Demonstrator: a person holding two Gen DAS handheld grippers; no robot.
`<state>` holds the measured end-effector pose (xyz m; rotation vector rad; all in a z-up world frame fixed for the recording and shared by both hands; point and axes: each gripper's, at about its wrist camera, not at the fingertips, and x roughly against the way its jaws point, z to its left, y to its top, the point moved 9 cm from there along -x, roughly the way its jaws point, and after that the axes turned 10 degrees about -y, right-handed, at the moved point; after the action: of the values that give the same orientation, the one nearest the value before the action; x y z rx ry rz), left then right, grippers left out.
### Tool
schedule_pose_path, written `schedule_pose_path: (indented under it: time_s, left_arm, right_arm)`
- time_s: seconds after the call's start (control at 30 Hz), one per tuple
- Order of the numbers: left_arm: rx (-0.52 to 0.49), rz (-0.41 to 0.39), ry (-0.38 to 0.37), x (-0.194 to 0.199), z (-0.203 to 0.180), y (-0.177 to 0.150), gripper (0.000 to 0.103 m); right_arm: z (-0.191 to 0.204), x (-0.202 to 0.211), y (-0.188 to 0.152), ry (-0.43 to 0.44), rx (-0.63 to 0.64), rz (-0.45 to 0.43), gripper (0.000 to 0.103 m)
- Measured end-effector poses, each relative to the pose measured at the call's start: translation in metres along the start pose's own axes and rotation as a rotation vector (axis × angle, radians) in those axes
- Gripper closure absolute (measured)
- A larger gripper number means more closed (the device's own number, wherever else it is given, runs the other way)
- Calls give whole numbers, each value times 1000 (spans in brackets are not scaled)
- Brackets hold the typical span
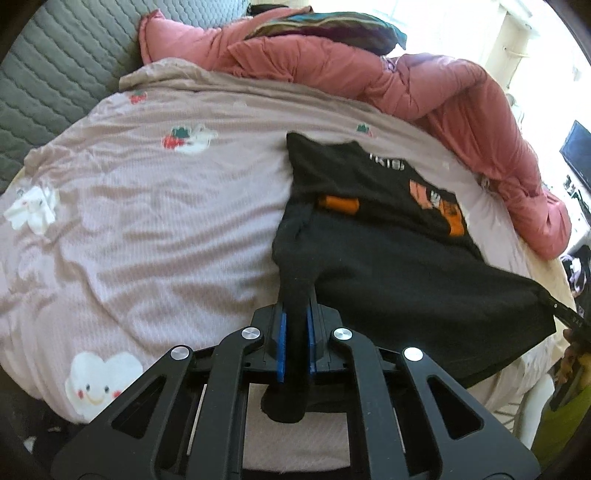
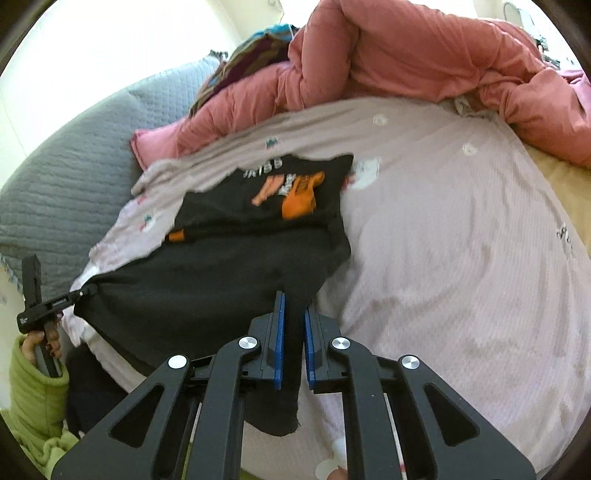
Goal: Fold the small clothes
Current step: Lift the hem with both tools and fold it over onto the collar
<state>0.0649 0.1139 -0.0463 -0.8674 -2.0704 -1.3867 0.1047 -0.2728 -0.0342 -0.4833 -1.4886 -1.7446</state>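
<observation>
A small black shirt [image 1: 406, 266] with an orange and white print lies on the pink bed sheet [image 1: 147, 221], its near hem raised off the bed. My left gripper [image 1: 296, 308] is shut on one hem corner, and black cloth bunches between its blue pads. In the right wrist view my right gripper [image 2: 294, 308] is shut on the other hem corner of the shirt [image 2: 221, 280]. The left gripper [image 2: 79, 294] also shows there at the far left, clamped on its corner and held by a hand [image 2: 40, 341] in a green sleeve. The hem hangs taut between the two grippers.
A bunched salmon-pink duvet [image 1: 424, 85] runs along the far side of the bed, with a striped dark cloth [image 1: 325, 26] on top. A grey quilted cover [image 1: 55, 74] lies at the far left. The sheet [image 2: 461, 240] spreads wide to the right of the shirt. A dark screen [image 1: 578, 155] stands at the right.
</observation>
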Motion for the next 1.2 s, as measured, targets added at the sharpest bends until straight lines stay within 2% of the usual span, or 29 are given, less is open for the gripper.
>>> schedule_pose_path:
  time_s: [0.57, 1.2]
  left_arm:
    - [-17, -80, 20, -15, -12, 76, 101]
    - [-7, -101, 41, -77, -3, 136, 100]
  right_arm:
    - [2, -22, 76, -78, -2, -134, 95]
    - [-7, -81, 121, -170, -13, -131, 95]
